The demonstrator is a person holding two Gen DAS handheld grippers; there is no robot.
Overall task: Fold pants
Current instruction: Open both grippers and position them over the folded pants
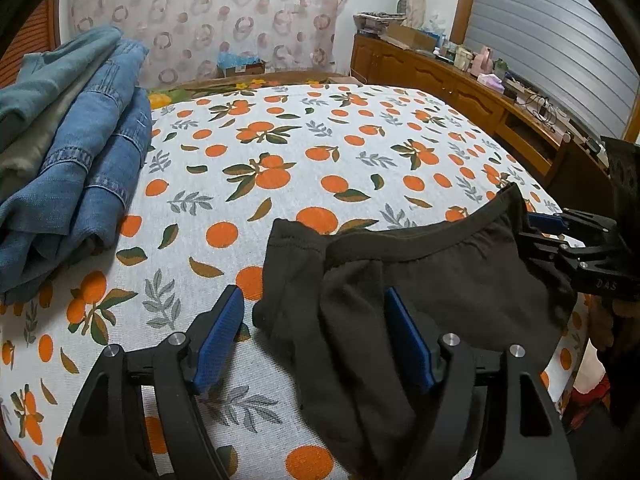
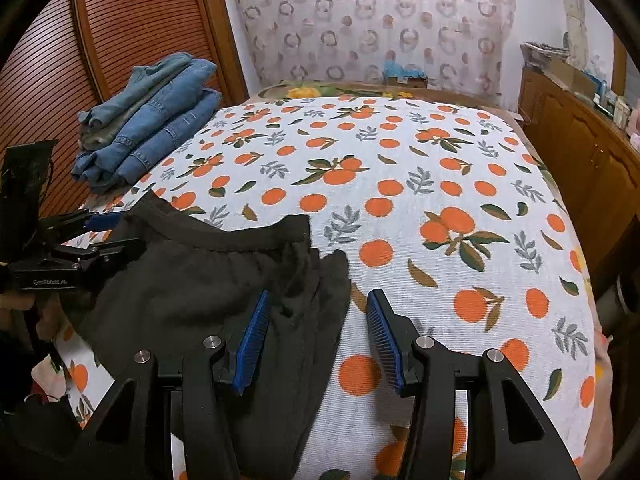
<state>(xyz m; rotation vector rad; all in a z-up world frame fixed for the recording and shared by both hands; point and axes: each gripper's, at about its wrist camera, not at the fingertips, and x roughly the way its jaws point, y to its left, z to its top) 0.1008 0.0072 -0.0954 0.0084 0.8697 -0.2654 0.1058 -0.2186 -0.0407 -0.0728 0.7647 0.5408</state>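
We see the dark pants [image 1: 420,280] lying in a rumpled, partly folded heap on the near edge of the bed [image 1: 320,152], on its white sheet printed with oranges. The elastic waistband curves across the far side of the heap, and the fabric trails off the near edge toward us.

Left gripper [image 1: 316,340]: jaws spread wide, released. Its blue pads straddle the left end of the pants; one pad sits over bare sheet just left of the cloth, the other over the dark fabric. We see no pad pressing the cloth, nothing pinched.

Right gripper [image 2: 318,340]: also released, jaws apart. One blue pad hovers over the right end of the pants, the other over bare sheet just beside the cloth edge. The edge of the fabric falls between the pads, but neither clamps it.

In the left wrist view we catch the right gripper at the far right end of the waistband, its fingertips close to the cloth there. In the right wrist view the left gripper shows at the left end of the waistband; we cannot tell contact from that angle.

A stack of folded jeans [image 1: 92,152] sits well apart at the far left of the bed. A wooden cabinet [image 1: 460,84] runs along the right wall, and a patterned curtain [image 1: 208,12] hangs behind.
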